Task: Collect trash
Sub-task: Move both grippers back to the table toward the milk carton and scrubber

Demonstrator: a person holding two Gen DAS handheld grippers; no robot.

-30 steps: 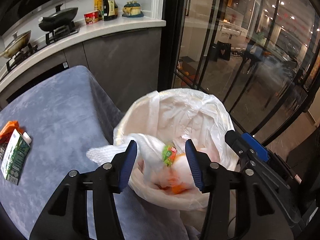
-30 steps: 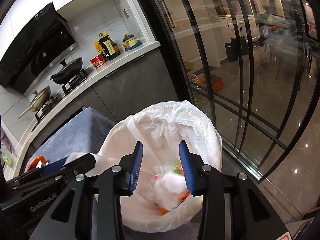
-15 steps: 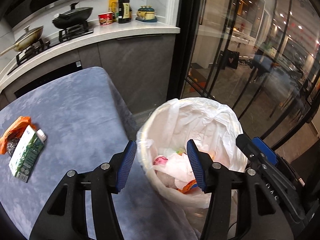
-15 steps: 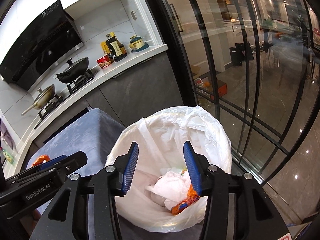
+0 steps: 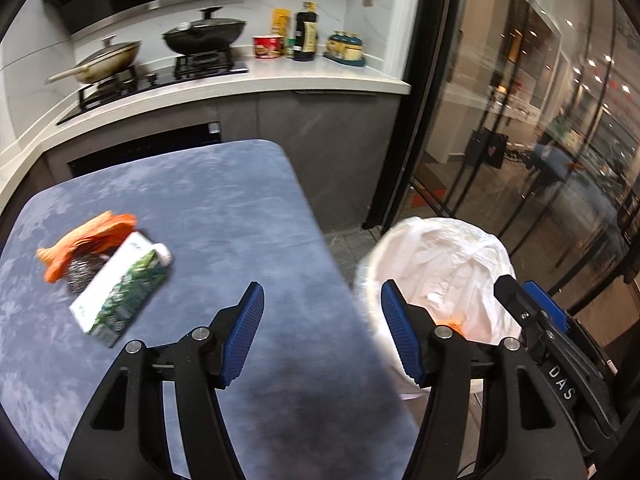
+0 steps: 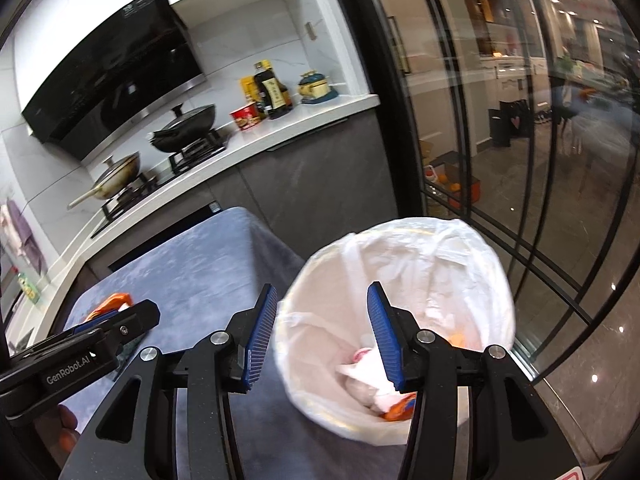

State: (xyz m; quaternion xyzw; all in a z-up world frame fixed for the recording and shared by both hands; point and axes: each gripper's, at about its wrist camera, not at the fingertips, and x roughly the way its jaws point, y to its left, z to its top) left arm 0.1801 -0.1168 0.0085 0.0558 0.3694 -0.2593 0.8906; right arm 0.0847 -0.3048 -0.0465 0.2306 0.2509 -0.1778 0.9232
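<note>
Two grippers in view, nothing held by either. Blue-grey bench (image 5: 224, 208) fills left and centre of the left wrist view; white-lined trash bin (image 5: 436, 256) stands just off its right edge, with crumpled white and orange trash (image 6: 372, 380) at the bottom. Left gripper (image 5: 322, 336) hangs over the bench's right edge, jaws opening, empty. Right gripper (image 6: 322, 336) is at the bin's left rim, jaws spread, empty. Green-white carton (image 5: 120, 292), orange wrapper (image 5: 84, 236) and dark scrubber (image 5: 82, 272) lie bunched together on the bench, centre left.
</note>
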